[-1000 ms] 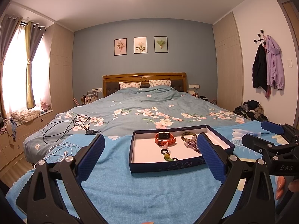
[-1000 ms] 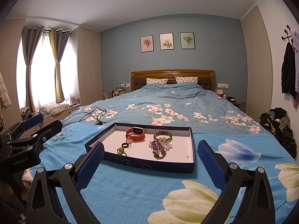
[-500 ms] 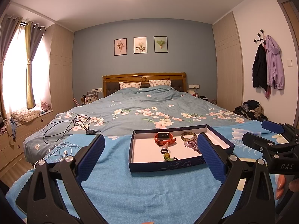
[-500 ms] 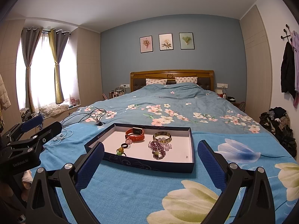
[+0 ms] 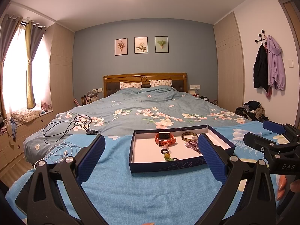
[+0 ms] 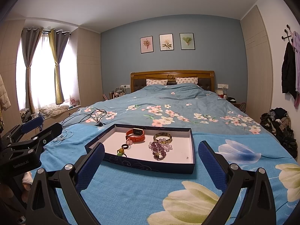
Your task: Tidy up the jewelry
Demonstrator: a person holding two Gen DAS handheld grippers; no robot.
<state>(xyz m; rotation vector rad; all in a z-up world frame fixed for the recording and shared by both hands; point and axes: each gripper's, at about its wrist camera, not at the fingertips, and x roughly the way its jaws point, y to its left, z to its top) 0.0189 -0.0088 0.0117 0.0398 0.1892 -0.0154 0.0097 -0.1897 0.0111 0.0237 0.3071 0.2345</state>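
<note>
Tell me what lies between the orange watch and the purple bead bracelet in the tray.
Only bare white tray floor separates the orange watch from the purple bead bracelet, clearest in the right wrist view.

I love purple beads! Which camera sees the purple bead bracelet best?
The right wrist view: the purple bead bracelet lies fully visible in the tray. In the left wrist view, a jaw pad hides most of it.

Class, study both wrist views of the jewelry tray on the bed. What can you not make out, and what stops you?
1. Purple bead bracelet: left wrist view, partly hidden behind the left gripper finger.
2. Small speck on the tray floor: right wrist view, too small to identify.
3. Green charm: both views, too small to tell what it is.
4. Watch screen: left view, too small to read.
</note>
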